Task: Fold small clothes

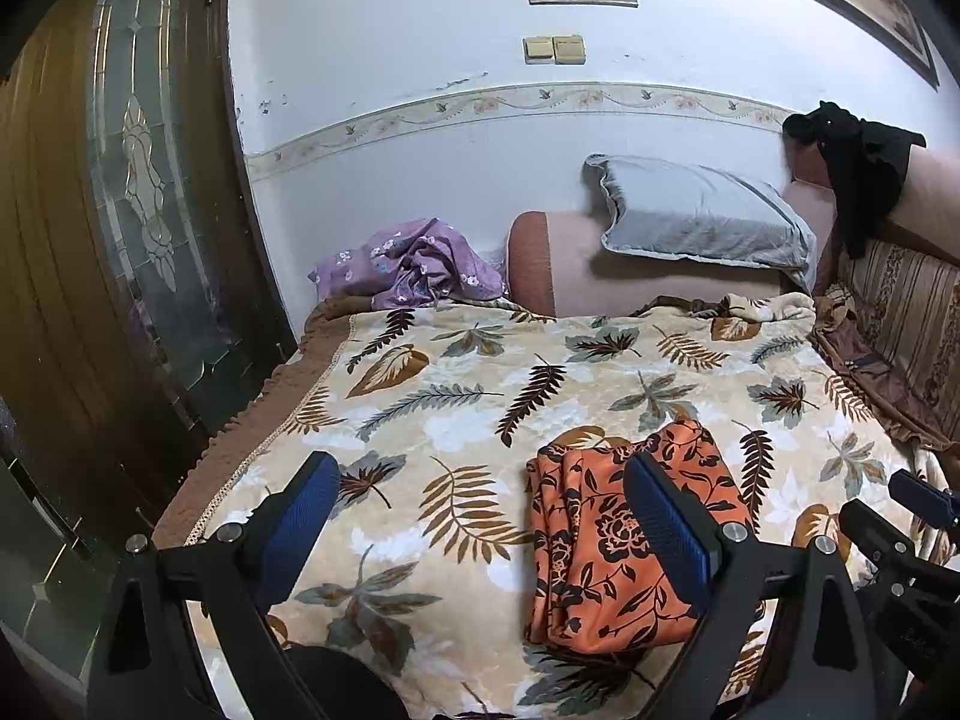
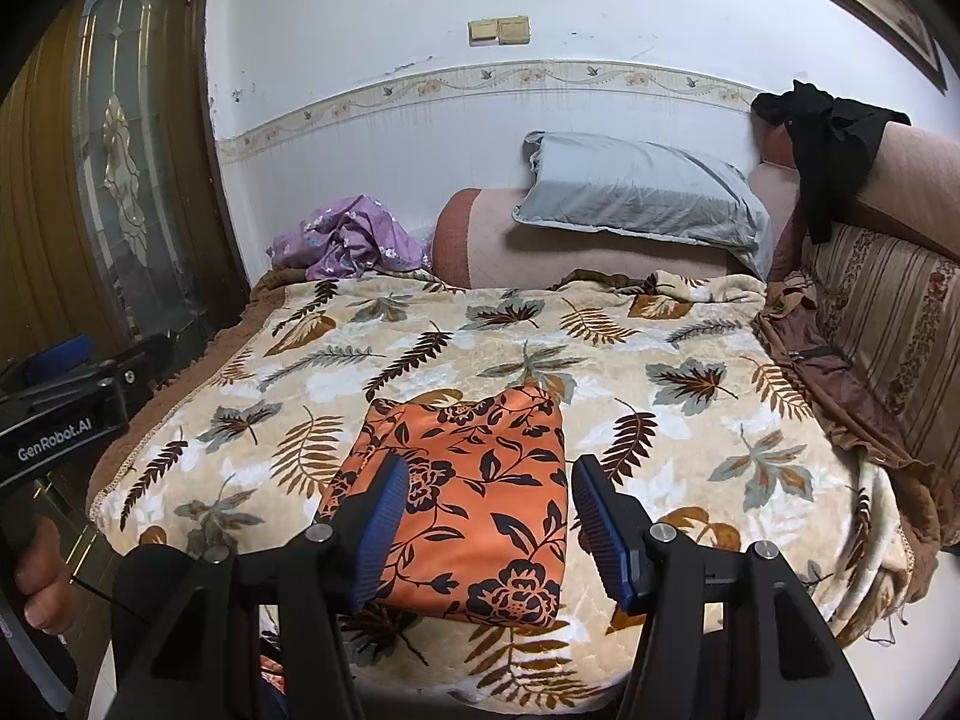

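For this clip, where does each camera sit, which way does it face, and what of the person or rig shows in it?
Left wrist: on the left gripper, looking down across the blanket toward the wall; its open fingers show, the right gripper at the right edge.
Right wrist: on the right gripper, facing the same way, straddling the orange cloth without gripping; the left gripper and a hand show at left.
Shared: orange cloth, blanket, pillow, purple cloth, black cloth.

Right tongs (image 2: pixel 489 516) hang with jaws apart above a folded orange floral cloth (image 2: pixel 474 498) lying flat on the leaf-patterned blanket (image 2: pixel 690 420); left tongs (image 2: pixel 66 354) hover at the bed's left edge
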`<state>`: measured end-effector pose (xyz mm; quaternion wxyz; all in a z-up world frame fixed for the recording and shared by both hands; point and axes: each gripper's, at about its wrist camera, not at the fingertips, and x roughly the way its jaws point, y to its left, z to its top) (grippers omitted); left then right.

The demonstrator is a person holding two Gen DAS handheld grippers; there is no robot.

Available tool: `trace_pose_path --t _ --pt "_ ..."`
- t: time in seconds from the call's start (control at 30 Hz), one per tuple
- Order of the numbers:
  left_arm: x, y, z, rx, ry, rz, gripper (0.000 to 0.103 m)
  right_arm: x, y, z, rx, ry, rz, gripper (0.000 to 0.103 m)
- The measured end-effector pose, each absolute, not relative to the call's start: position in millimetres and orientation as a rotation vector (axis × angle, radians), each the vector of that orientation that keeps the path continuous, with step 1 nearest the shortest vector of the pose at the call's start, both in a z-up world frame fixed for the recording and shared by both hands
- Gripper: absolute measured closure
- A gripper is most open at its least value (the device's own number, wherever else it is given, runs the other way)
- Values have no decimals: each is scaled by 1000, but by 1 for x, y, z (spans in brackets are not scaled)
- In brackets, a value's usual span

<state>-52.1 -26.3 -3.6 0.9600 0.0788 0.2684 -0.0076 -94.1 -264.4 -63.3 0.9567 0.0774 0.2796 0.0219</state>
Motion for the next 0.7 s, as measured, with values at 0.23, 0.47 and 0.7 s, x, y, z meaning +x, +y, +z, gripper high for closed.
trace_pose_path --t 0.23,0.47,0.7 --pt "-52 -26 -4 157 543 -7 7 -93 -260 -63 145 573 50 42" --pt "-53 -25 -5 154 545 -6 7 -92 -257 -63 138 577 48 42" --pt "-53 -23 -4 151 541 -5 7 -89 -258 -62 121 575 50 42"
